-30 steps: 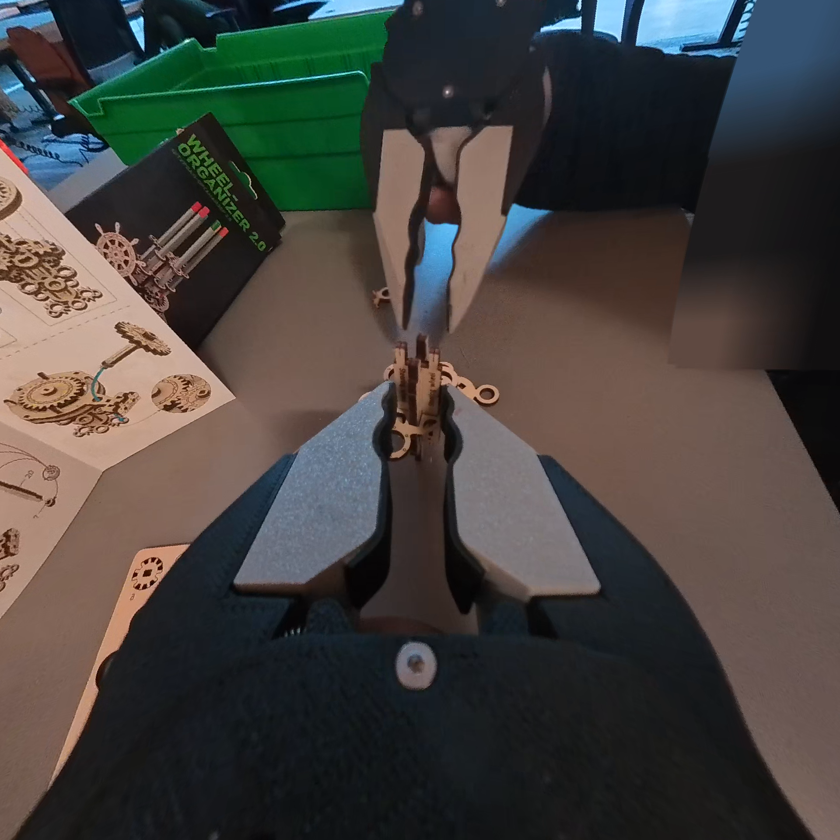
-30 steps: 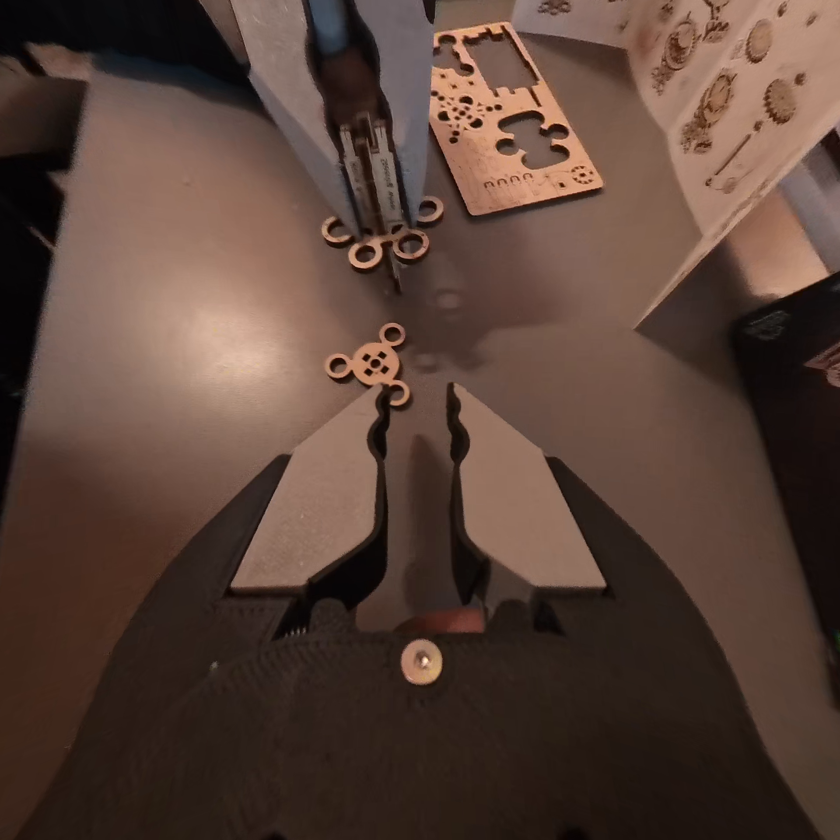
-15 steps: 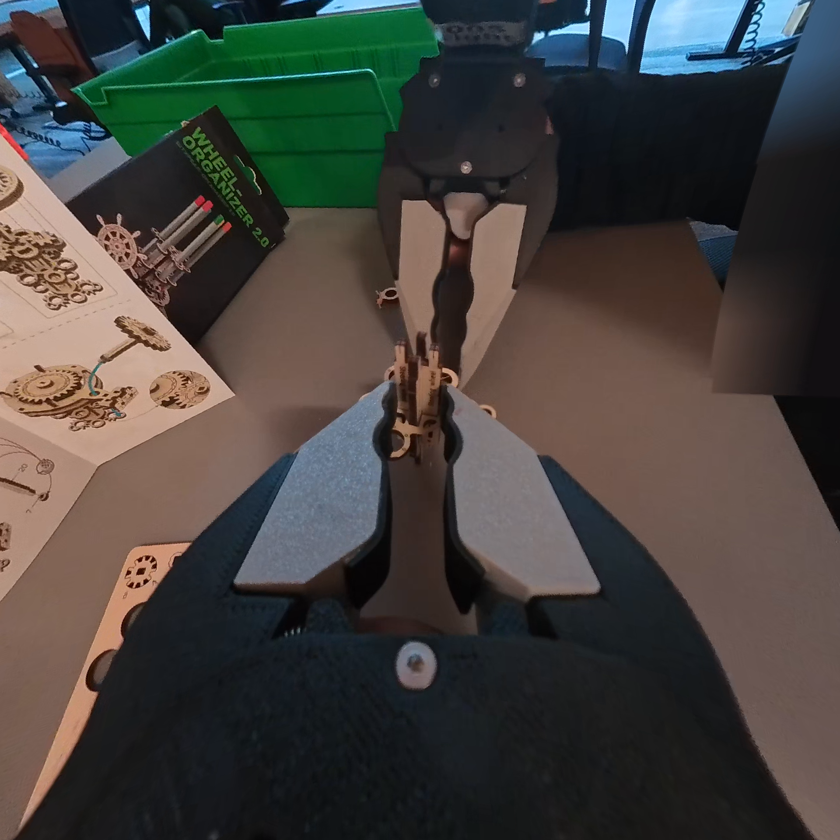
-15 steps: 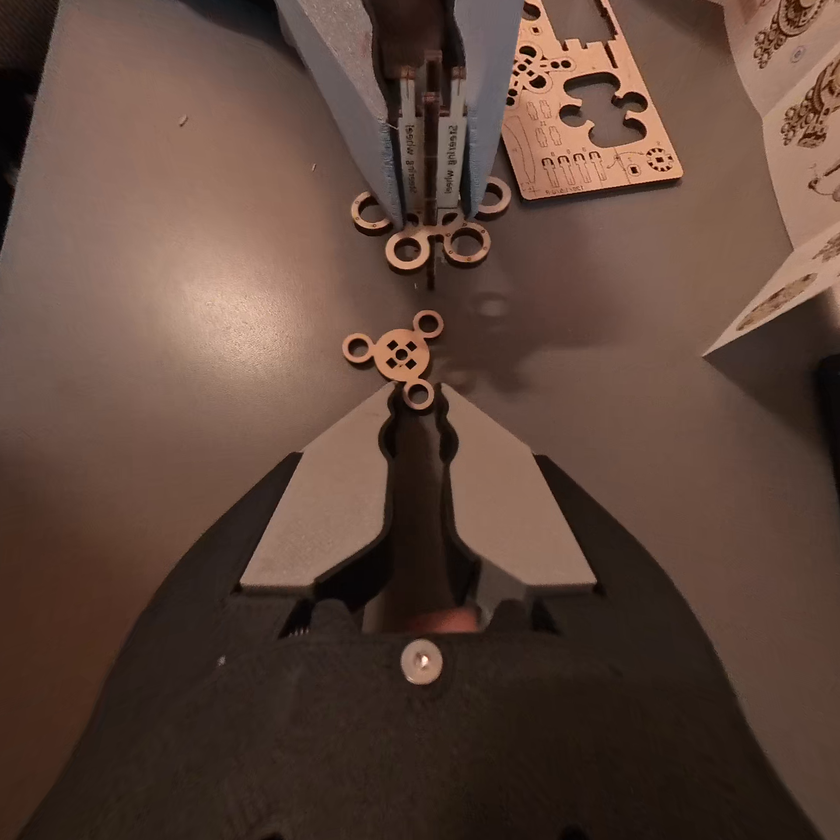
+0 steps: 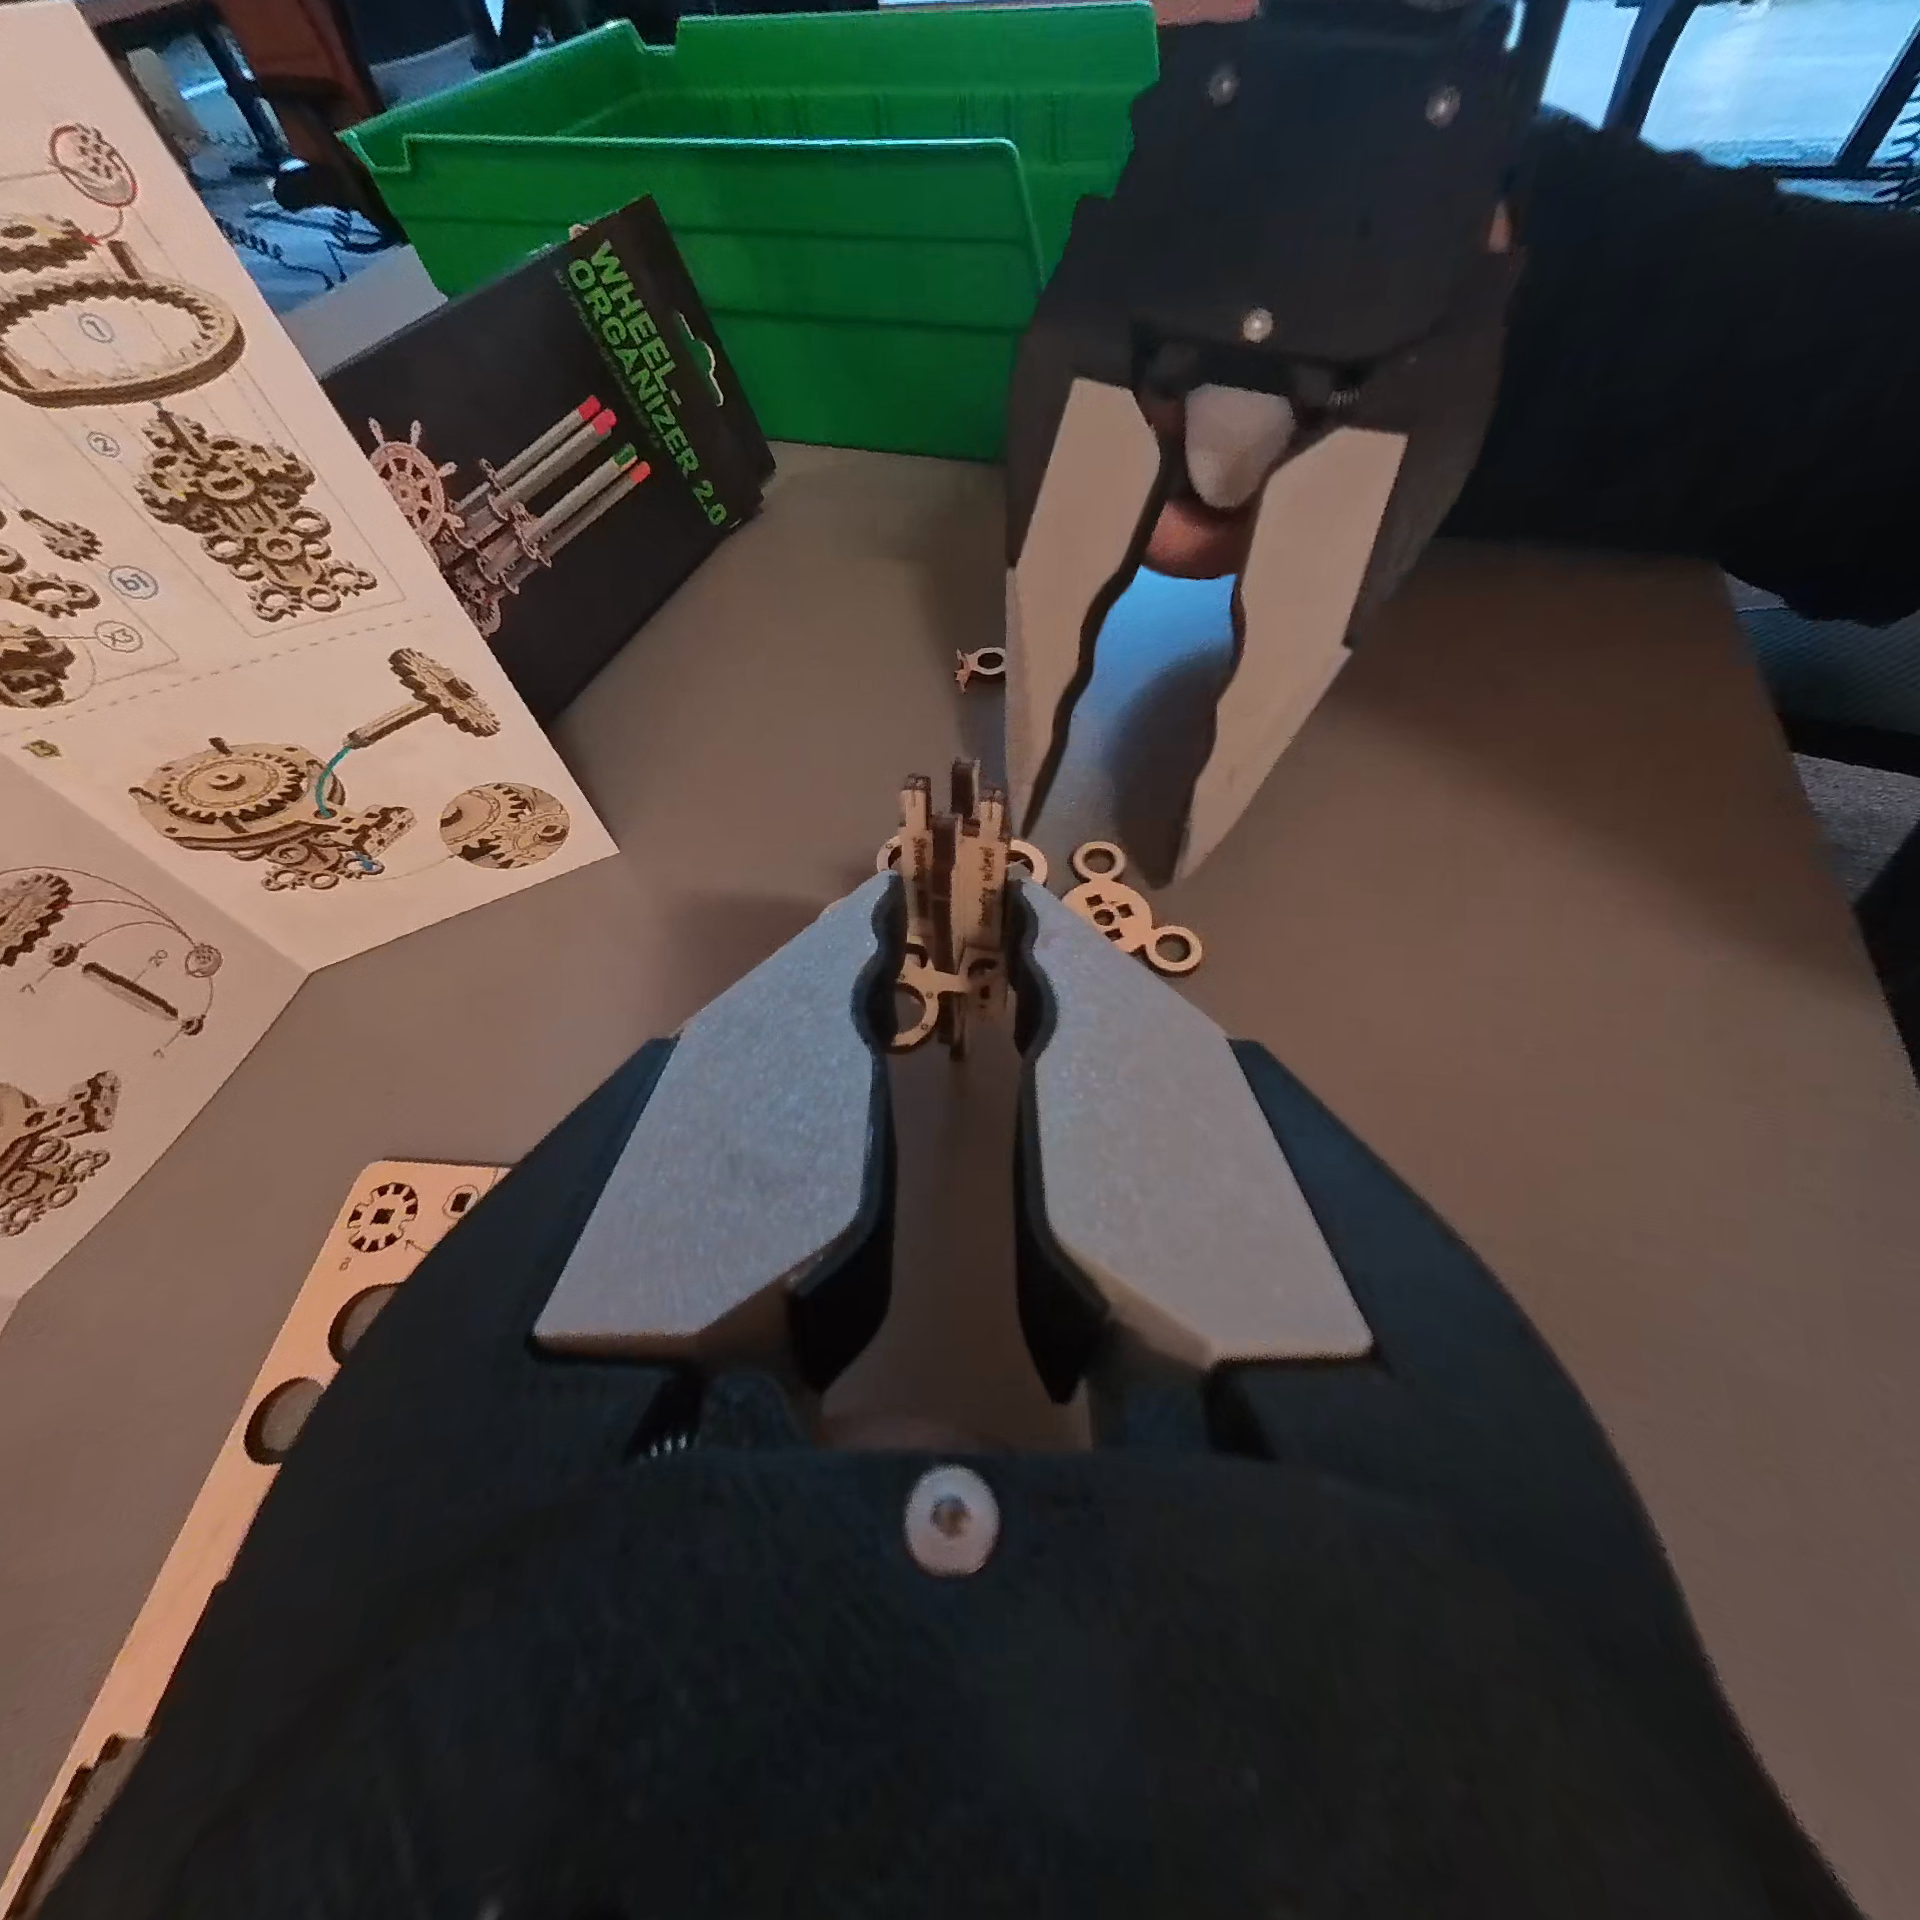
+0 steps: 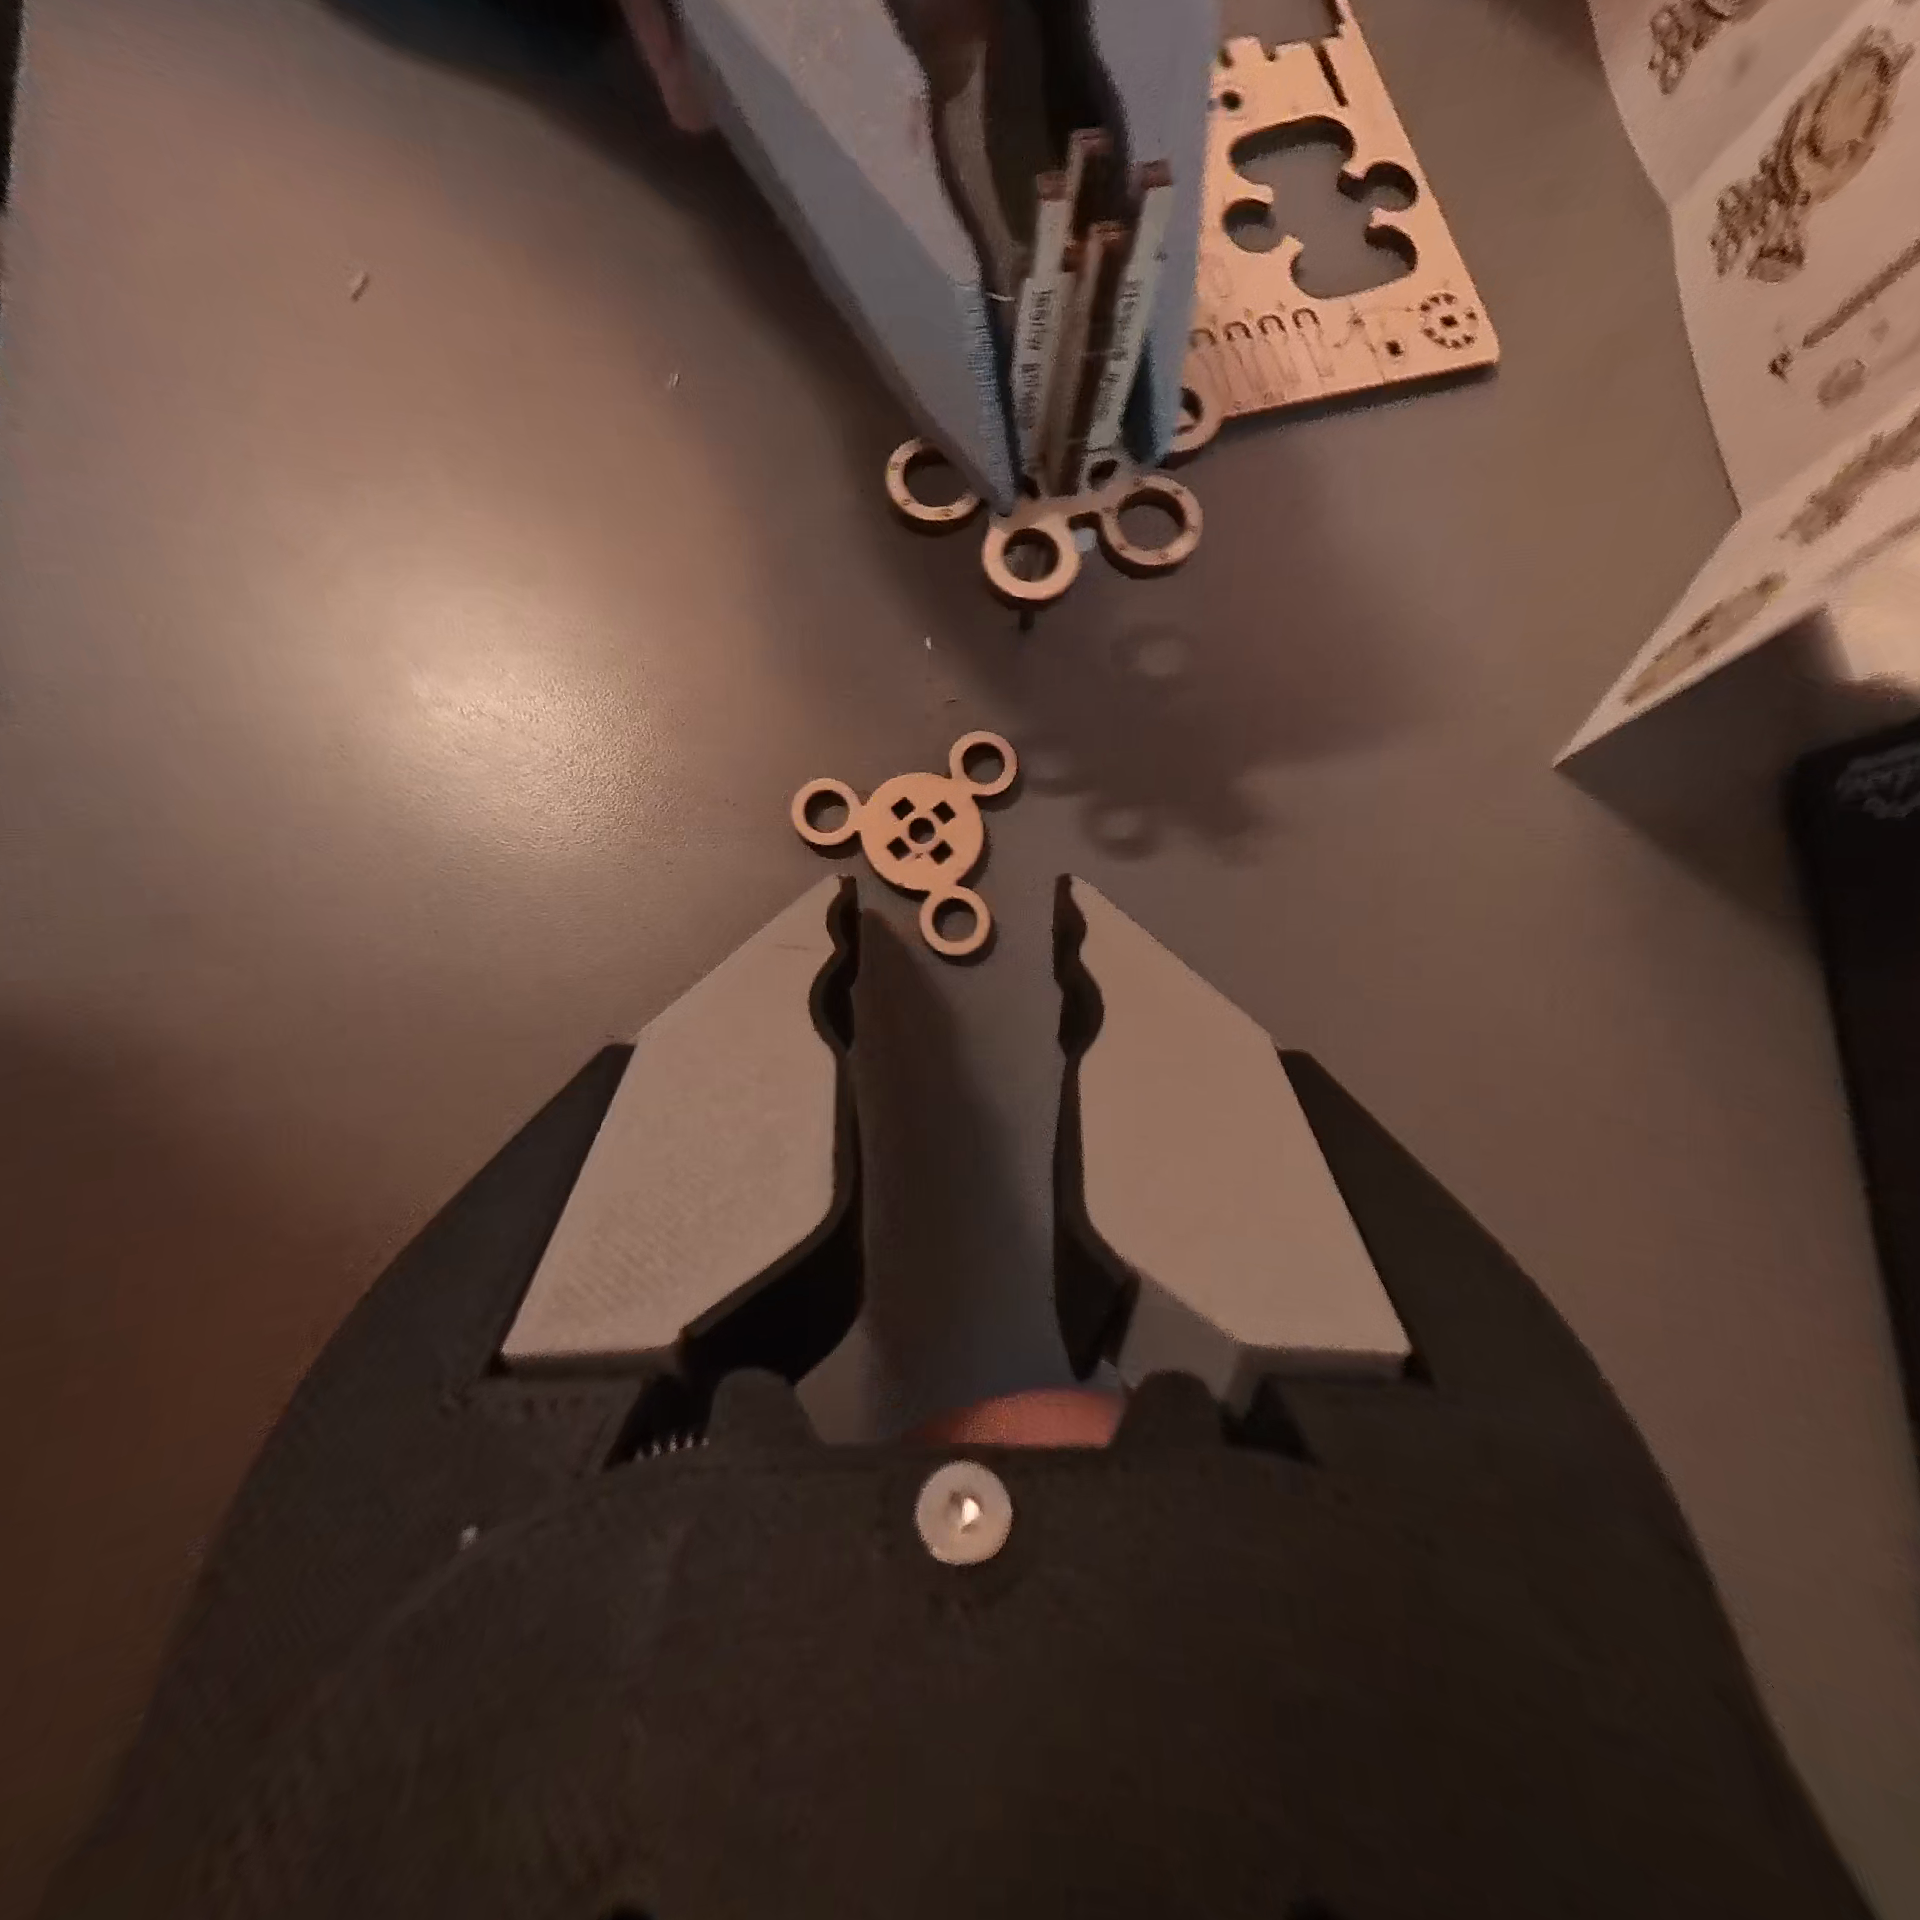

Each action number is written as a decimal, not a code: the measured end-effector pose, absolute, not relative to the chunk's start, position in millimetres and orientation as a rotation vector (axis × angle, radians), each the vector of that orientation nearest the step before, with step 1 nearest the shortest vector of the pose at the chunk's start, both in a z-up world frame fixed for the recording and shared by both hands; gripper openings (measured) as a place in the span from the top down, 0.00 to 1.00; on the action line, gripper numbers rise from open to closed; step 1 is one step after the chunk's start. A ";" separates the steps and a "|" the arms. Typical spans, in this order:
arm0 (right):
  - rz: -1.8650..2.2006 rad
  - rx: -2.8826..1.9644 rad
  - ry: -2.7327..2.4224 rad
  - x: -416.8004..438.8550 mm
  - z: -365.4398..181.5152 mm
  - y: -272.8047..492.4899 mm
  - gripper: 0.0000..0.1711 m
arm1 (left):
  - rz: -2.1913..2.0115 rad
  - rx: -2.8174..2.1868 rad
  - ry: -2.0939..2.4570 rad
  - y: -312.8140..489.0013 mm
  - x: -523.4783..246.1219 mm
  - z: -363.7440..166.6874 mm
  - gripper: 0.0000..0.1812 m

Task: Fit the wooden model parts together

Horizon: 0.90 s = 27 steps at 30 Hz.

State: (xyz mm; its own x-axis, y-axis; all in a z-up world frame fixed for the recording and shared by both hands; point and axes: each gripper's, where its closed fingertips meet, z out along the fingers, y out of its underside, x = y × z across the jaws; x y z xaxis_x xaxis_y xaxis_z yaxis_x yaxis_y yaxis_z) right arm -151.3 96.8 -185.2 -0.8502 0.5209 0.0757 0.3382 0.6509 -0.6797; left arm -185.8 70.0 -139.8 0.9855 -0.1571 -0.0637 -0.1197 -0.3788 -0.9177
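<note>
My left gripper (image 5: 954, 899) is shut on a small wooden sub-assembly (image 5: 956, 873) of upright slats on a ringed base and holds it standing on the grey table. It also shows at the top of the right wrist view (image 6: 1075, 468), with the slats (image 6: 1081, 301) between its fingers. A flat wooden disc with three rings (image 6: 914, 831) lies on the table just in front of my right gripper (image 6: 956, 894), which is open and empty. The disc's nearest ring lies between the fingertips. In the left wrist view the right gripper (image 5: 1101, 847) stands over the disc (image 5: 1127, 920).
A green bin (image 5: 831, 208) stands at the back. A black box (image 5: 582, 436) leans beside it, next to a folded instruction sheet (image 5: 208, 623). A punched wooden parts sheet (image 6: 1340, 260) lies by the left gripper. A tiny wooden piece (image 5: 982, 662) lies farther back. One gripper's finger ends stand about 7 centimetres off the other's.
My right gripper has opened wider than half a second ago and sits lower over the disc. The disc lies where it was. The left gripper keeps its hold on the sub-assembly.
</note>
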 end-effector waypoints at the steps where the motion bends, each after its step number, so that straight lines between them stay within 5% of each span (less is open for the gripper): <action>1: 0.977 -0.658 -2.614 -151.4 -188.2 94.3 0.81 | -0.041 -1.964 0.198 70.1 -185.6 -139.9 0.92; 6: 0.992 -0.678 -2.650 -151.9 -193.3 83.6 0.88 | -0.042 -1.964 0.194 69.9 -185.8 -139.9 0.92; 27: 0.801 -1.106 -2.455 -145.2 -193.7 94.4 0.89 | -0.044 -1.968 0.160 69.6 -186.7 -139.7 0.91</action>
State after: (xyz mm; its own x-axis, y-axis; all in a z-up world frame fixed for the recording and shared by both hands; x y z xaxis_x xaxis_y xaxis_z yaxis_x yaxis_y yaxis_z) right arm -145.2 94.4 -193.7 -0.6437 0.7623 0.0667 0.5765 0.5404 -0.6129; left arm -186.7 69.6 -139.7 0.9902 -0.1327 -0.0439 -0.0921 -0.3837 -0.9189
